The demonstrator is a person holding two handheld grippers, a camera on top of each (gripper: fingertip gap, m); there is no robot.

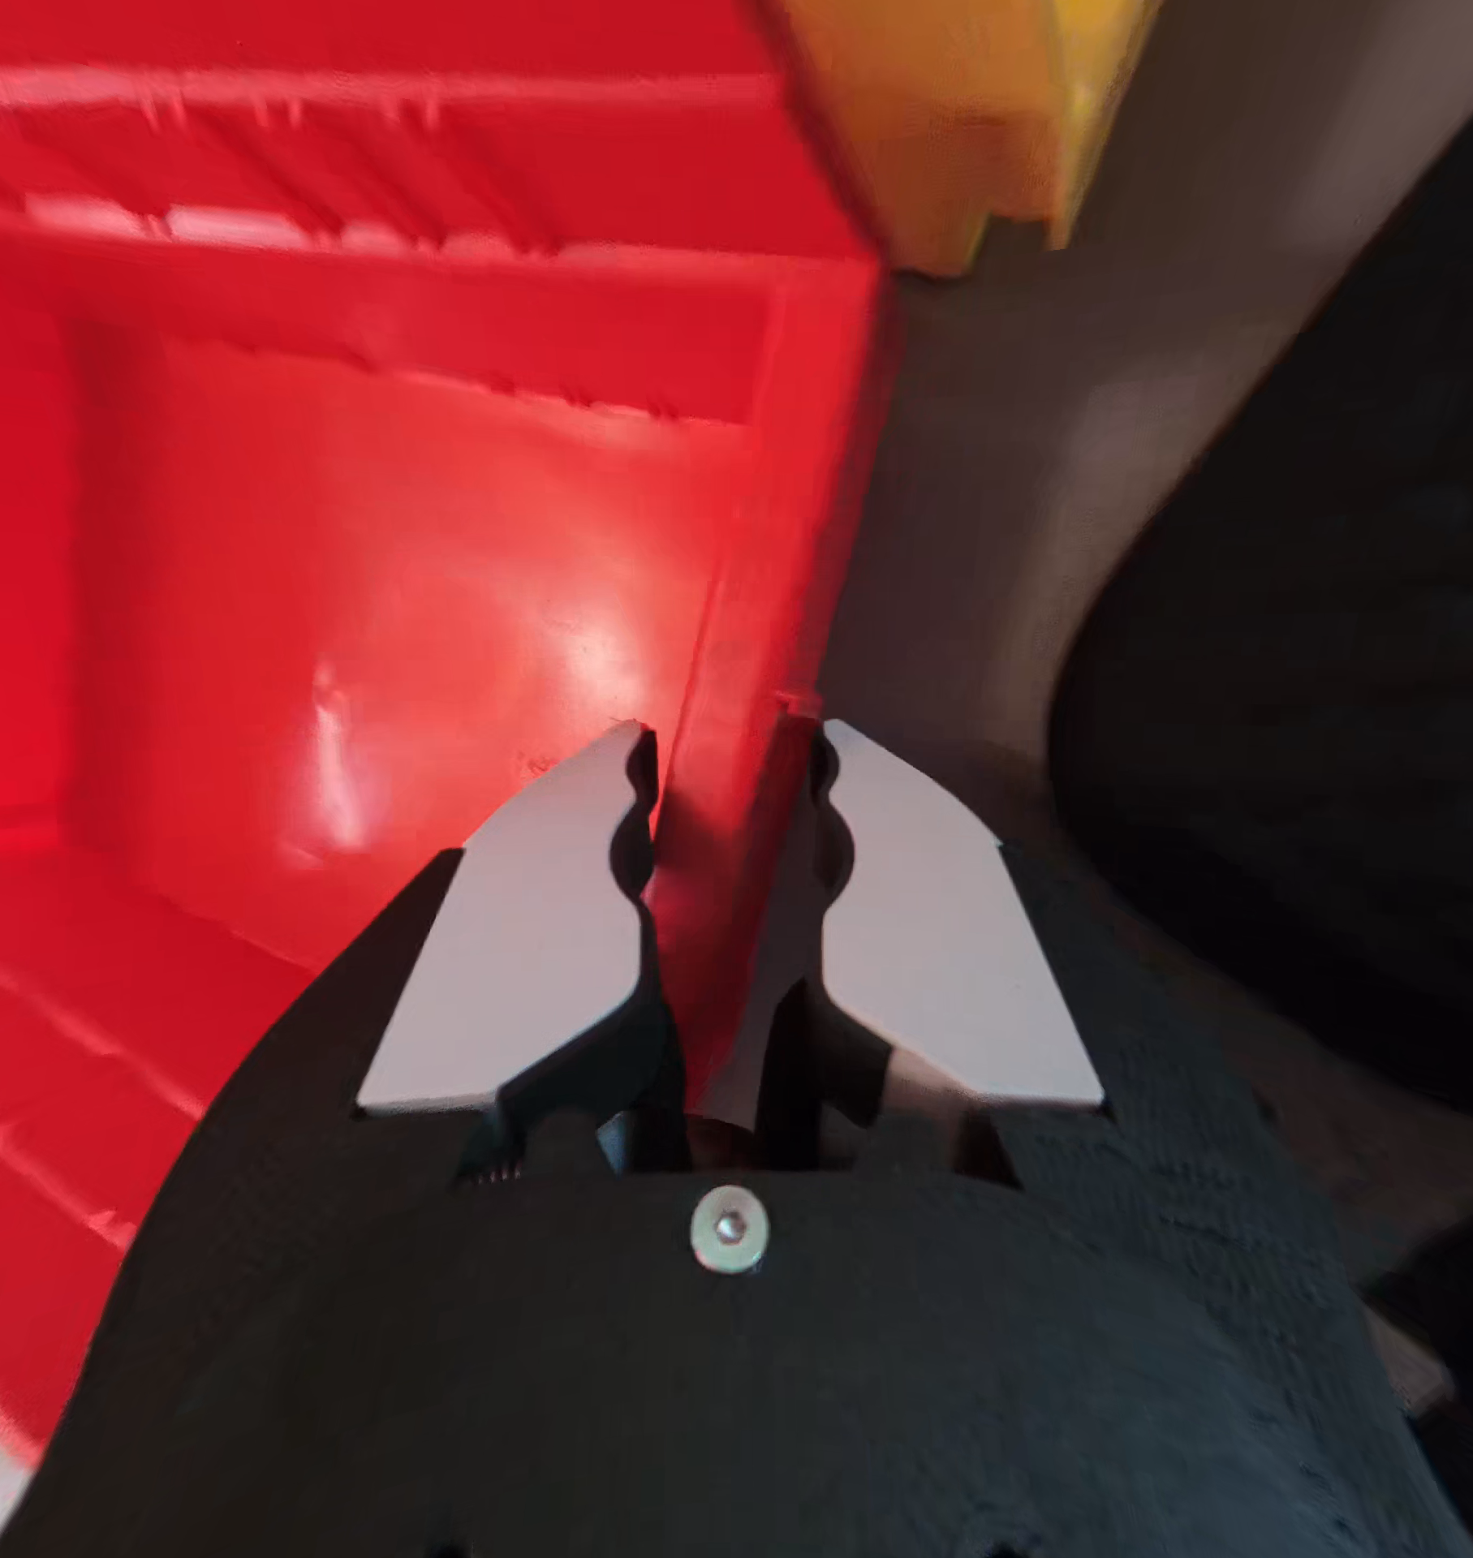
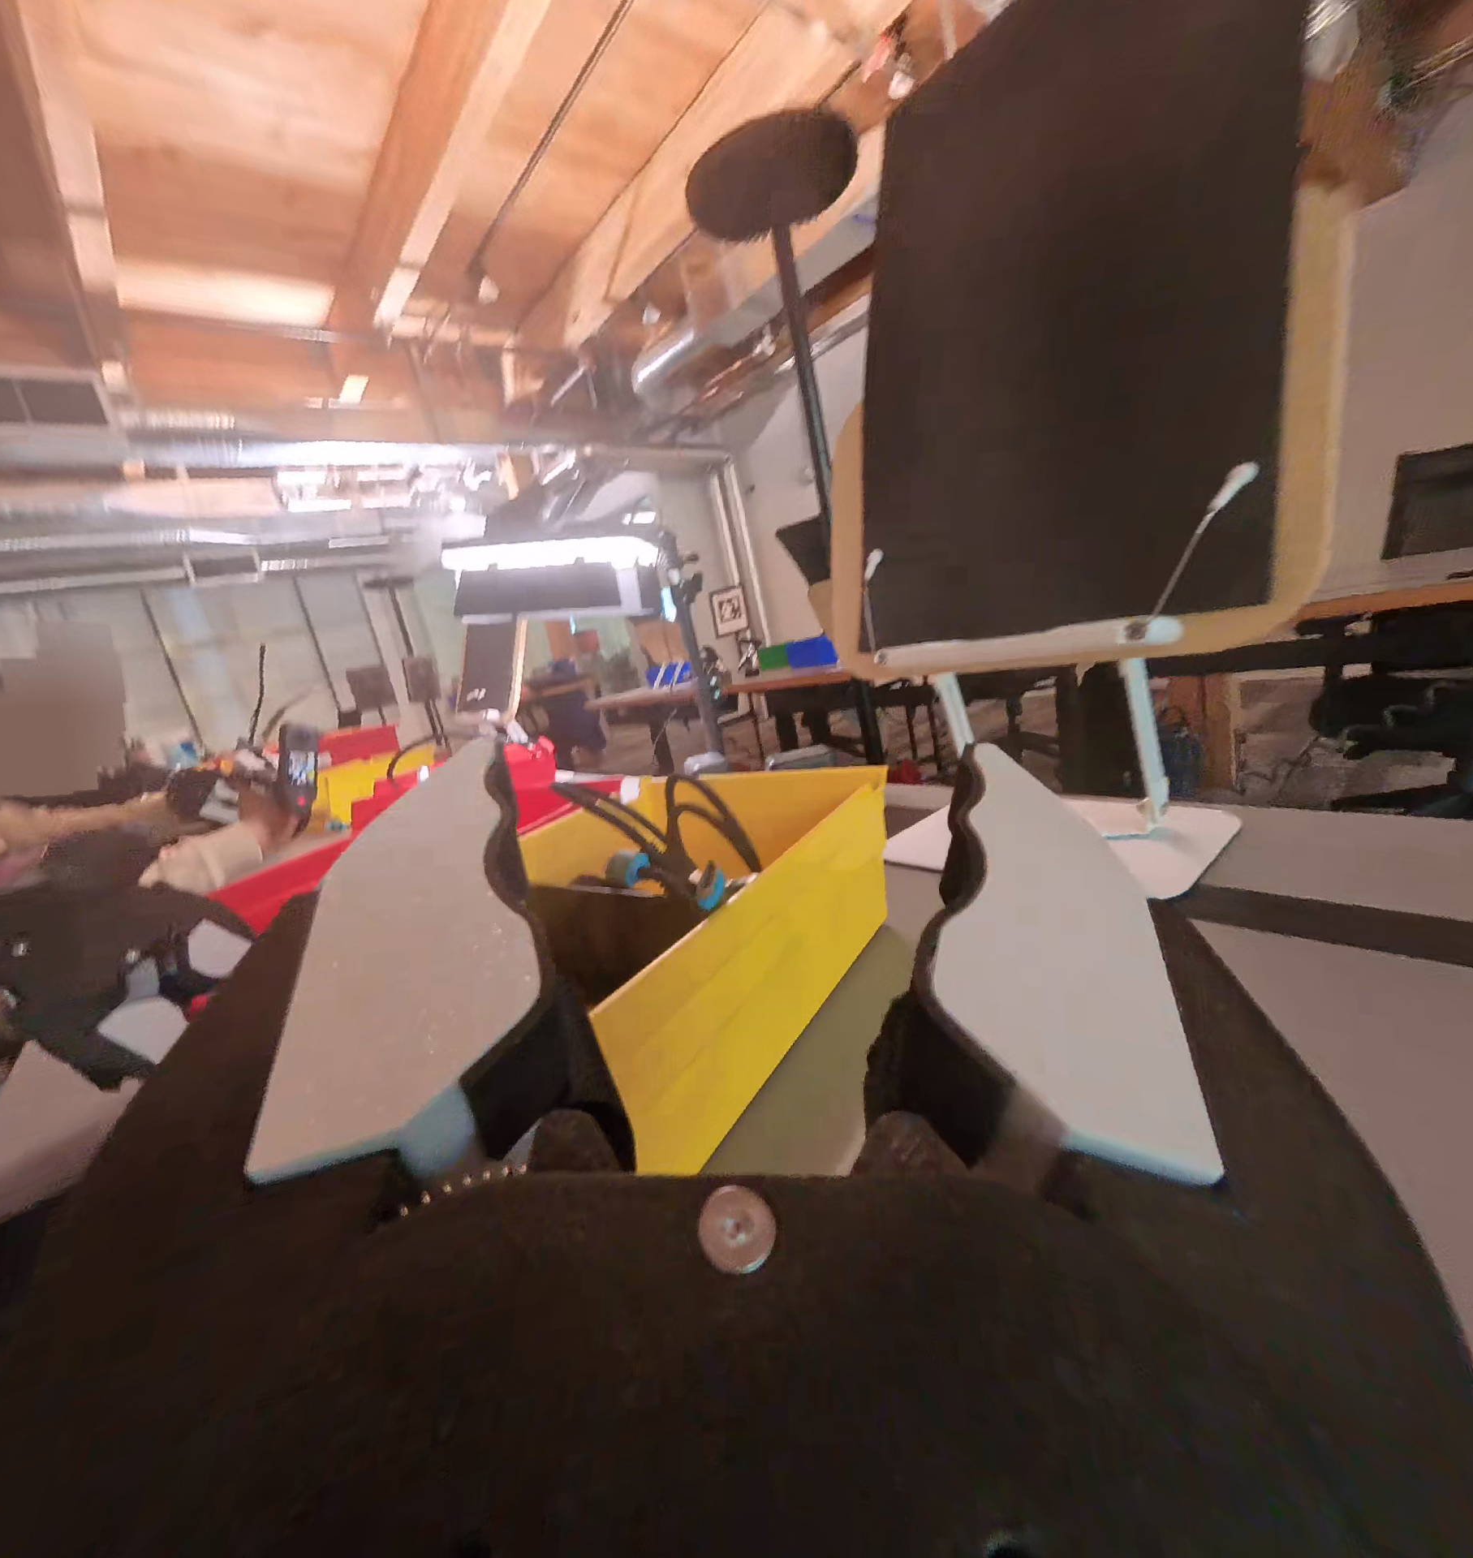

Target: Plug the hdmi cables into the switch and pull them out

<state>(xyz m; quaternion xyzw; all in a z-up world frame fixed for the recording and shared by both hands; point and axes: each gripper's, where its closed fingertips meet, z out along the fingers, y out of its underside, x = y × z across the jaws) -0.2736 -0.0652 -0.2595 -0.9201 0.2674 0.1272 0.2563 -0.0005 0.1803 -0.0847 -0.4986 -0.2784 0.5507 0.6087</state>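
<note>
Closest in the left wrist view, the left gripper (image 1: 733, 750) sits narrowly parted astride the side wall of a glossy red plastic bin (image 1: 429, 590); whether it pinches that wall I cannot tell. Grey bench (image 1: 994, 472) lies free to the right. The right gripper (image 2: 733, 767) is spread wide, empty, before a yellow plastic bin (image 2: 766, 944) holding black cables with blue-ringed plugs (image 2: 674, 851). A black panel on a white stand (image 2: 1078, 337) rises beyond.
</note>
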